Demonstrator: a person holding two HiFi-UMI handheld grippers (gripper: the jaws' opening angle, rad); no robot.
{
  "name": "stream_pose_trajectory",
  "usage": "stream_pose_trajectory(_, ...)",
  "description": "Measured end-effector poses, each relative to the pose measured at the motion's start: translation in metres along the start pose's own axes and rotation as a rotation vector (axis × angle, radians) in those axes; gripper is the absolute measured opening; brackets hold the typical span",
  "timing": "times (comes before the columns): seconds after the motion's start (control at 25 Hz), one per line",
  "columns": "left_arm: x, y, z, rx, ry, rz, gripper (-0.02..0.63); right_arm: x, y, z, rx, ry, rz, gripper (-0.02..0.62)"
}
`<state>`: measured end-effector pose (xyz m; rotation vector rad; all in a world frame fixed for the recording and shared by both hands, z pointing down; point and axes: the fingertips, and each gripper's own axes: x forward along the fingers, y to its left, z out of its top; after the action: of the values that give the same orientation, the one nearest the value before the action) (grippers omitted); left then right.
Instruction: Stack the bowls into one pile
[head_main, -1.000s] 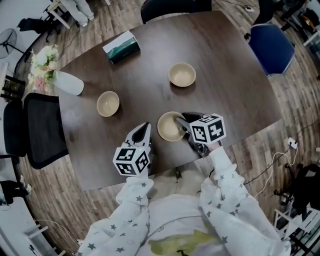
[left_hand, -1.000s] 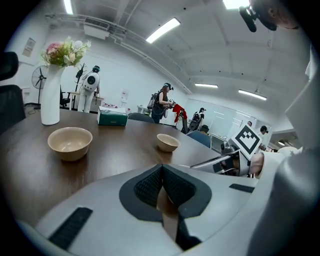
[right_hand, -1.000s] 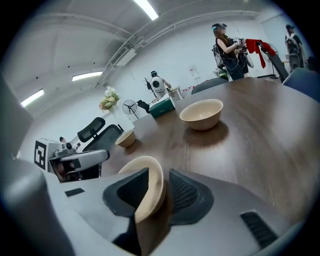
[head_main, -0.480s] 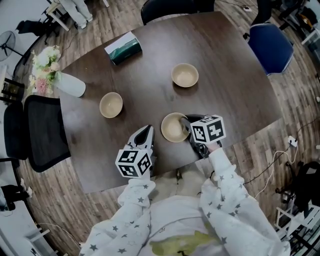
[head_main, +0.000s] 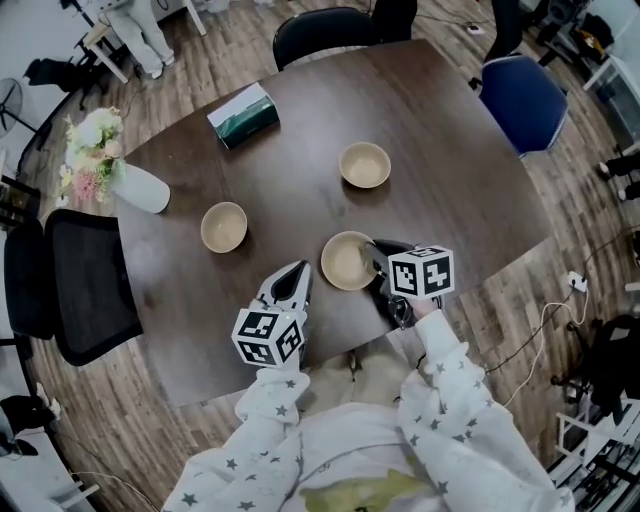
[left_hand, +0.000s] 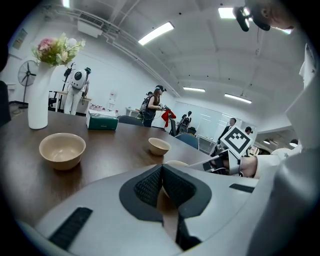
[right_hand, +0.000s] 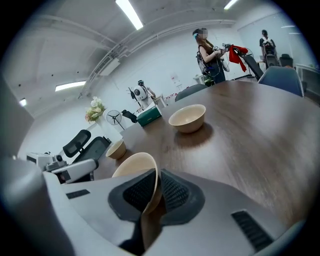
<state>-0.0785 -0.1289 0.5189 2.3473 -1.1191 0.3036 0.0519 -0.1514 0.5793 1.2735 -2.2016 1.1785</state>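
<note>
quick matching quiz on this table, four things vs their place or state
1 right gripper
2 left gripper
3 vase
4 box

a green, near the table's far edge
b shut, empty
c shut on a bowl rim
d holds flowers

Pairs: 1c, 2b, 3d, 4a

The right gripper's jaws have just been closing, with the bowl rim between them.

Beige near bowl (head_main: 348, 260), left bowl (head_main: 224, 226) and far bowl (head_main: 365, 164) sit apart, unstacked.
</note>
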Motion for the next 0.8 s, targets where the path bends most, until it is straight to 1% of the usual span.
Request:
stream_pose_trajectory(0.16, 0.000, 0.006, 0.011, 0.013, -0.021, -0.009, 0.025, -0.006, -0.001, 0.013, 0.042, -0.071, -0.019, 0.044)
stream_pose_trajectory(0.36, 0.011, 0.004, 0.029, 0.040, -0.047, -0.021, 0.025, -0.015, -0.016, 0.042, 0.082, -0.161, -0.053, 0.044)
stream_pose_trajectory(0.48, 0.021, 0.002, 0.040, 0.050, -0.061, -0.025, 0.025, -0.018, -0.023, 0.063, 0.103, -0.209, -0.049, 0.044)
stream_pose_trajectory(0.64, 0.036, 0.002, 0.052, 0.055, -0.071, -0.010, 0.025, -0.016, -0.032, 0.089, 0.104, -0.248, -0.031, 0.044)
stream_pose_trajectory(0.8, 0.051, 0.001, 0.059, 0.052, -0.070, 0.003, 0.025, -0.013, -0.049, 0.112, 0.104, -0.271, -0.046, 0.044)
